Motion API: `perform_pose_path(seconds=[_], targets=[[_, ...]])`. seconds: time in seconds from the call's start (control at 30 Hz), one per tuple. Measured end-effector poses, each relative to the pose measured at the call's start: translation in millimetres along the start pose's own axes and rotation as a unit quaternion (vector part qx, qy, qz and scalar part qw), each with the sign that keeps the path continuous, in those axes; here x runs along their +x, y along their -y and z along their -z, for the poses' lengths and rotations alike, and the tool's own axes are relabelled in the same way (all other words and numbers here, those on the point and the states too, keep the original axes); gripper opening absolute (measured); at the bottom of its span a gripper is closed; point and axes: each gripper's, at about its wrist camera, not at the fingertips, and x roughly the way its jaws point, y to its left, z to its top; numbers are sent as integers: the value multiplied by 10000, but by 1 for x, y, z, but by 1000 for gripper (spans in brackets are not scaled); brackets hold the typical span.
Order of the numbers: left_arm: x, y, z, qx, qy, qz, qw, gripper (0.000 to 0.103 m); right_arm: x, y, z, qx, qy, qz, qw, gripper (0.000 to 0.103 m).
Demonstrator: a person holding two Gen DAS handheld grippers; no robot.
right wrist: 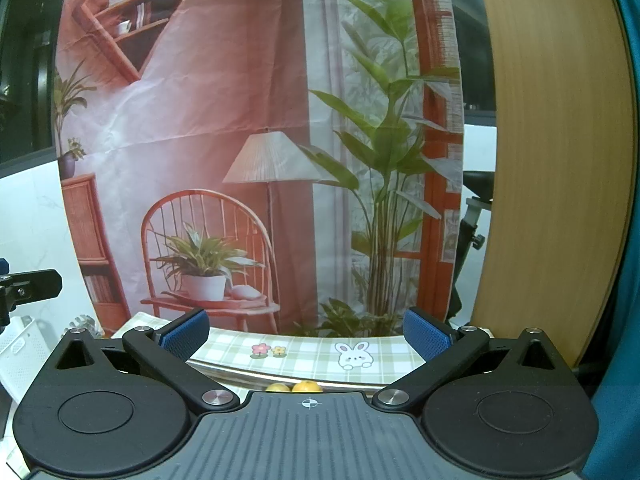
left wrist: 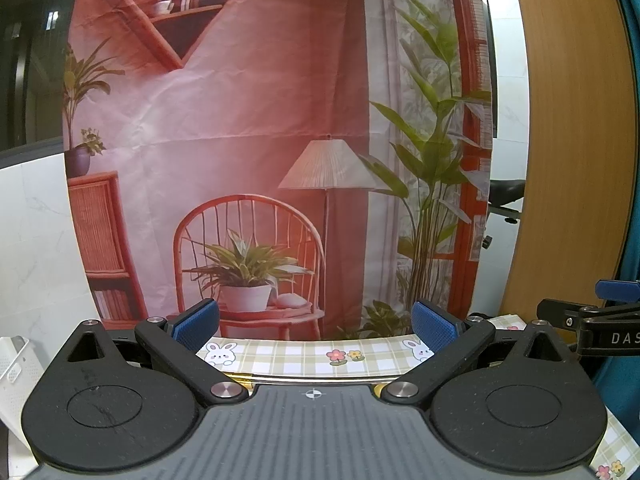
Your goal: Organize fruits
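Both grippers, left (left wrist: 316,326) and right (right wrist: 306,334), level, jaws wide apart.

Both views are evenly, softly lit indoors, sharp at centre. Fisheye bending curves the wooden panel (right wrist: 560,160) and printed backdrop (left wrist: 240,120) edges; the corners fall dark.

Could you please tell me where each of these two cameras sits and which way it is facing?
Left wrist: on the left gripper, looking forward and level at the backdrop; its own open fingers show, and the right gripper at the right edge.
Right wrist: on the right gripper, facing the same backdrop; its own open fingers show, the left gripper at the left edge, two fruits just above its body.
Shared: backdrop, checked tablecloth, wooden panel, white basket.
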Motion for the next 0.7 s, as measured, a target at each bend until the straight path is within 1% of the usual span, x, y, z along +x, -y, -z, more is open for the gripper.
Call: perform_pose_path(seconds=[0.5,0.7], targets=[[1,-4,1,-17,-28,32,10000,103,-2,-1,0,6,-2,12,10000,103],[1,-4,3,29,18,42,10000,103,-3,-1,-1,6,-8,14,10000,103]])
